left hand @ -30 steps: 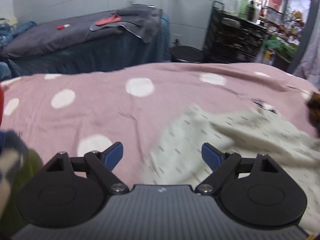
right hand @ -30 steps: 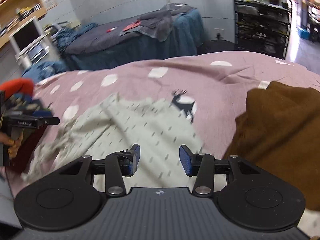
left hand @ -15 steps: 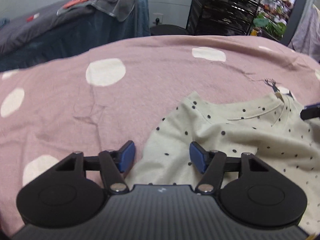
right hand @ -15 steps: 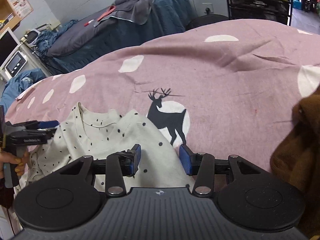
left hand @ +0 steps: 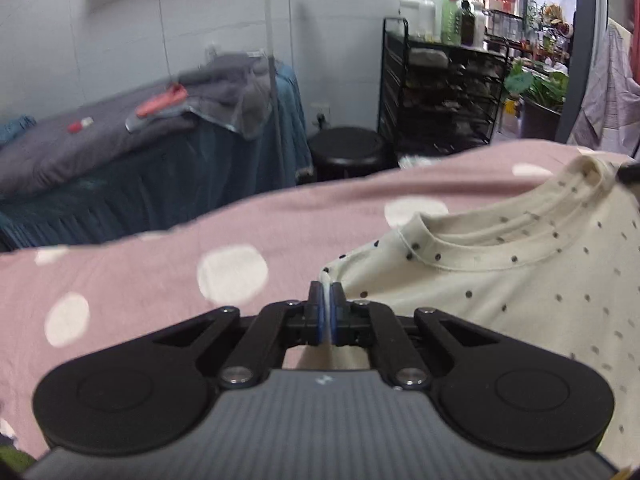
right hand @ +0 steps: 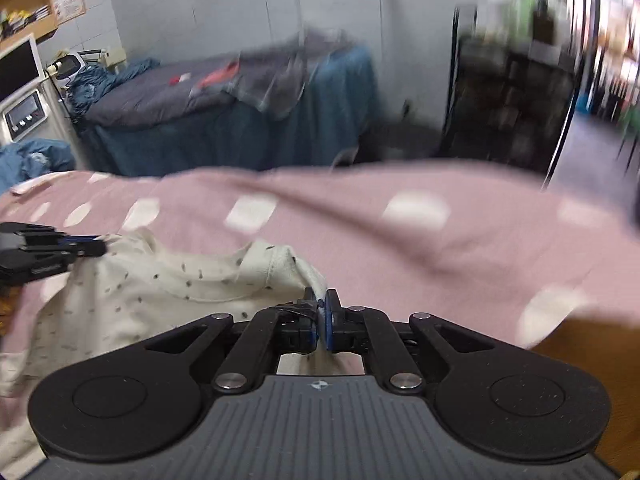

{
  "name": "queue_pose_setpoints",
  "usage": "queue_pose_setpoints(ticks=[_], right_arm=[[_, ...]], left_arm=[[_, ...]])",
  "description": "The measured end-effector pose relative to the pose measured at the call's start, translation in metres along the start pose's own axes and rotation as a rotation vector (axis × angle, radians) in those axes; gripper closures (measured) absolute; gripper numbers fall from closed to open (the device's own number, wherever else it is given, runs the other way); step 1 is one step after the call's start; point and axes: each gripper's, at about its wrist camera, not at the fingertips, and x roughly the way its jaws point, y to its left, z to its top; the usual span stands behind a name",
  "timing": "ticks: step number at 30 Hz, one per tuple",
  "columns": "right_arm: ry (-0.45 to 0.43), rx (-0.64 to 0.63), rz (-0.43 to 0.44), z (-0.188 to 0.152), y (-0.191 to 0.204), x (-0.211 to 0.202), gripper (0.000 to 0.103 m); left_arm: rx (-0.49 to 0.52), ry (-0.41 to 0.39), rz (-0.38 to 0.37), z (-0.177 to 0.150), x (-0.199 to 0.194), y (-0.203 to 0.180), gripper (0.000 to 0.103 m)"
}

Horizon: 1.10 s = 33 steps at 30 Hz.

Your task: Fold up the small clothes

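Observation:
A cream shirt with small dark dots [left hand: 500,280] hangs stretched between both grippers above a pink bedspread with white spots [left hand: 160,272]. My left gripper [left hand: 327,312] is shut on the shirt's left shoulder edge; the collar runs to the right of it. My right gripper [right hand: 320,316] is shut on the shirt's other shoulder [right hand: 160,280]. The left gripper [right hand: 48,248] also shows at the left edge of the right wrist view, pinching the cloth.
A brown garment [right hand: 592,344] lies on the bedspread [right hand: 400,240] at the right. Behind stand a bed with blue and grey covers [left hand: 140,160], a black stool [left hand: 344,152] and a black shelf rack [left hand: 440,92].
Both grippers went from open above the flat shirt to shut on its shoulders. The shirt has been lifted off the bedspread and both views have tilted up toward the room.

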Motion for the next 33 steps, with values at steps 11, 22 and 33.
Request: queue_pose_setpoints(ticks=[11, 22, 33], right_arm=[[0.088, 0.079, 0.025, -0.001, 0.004, 0.036, 0.093], [0.299, 0.156, 0.069, -0.04, 0.008, 0.056, 0.044], [0.161, -0.091, -0.199, -0.036, 0.021, 0.044, 0.103]], left_arm=[[0.053, 0.18, 0.103, -0.004, 0.086, -0.006, 0.098], [0.085, 0.11, 0.153, -0.003, 0.049, 0.007, 0.037], [-0.04, 0.152, 0.094, -0.042, -0.024, 0.012, 0.026]])
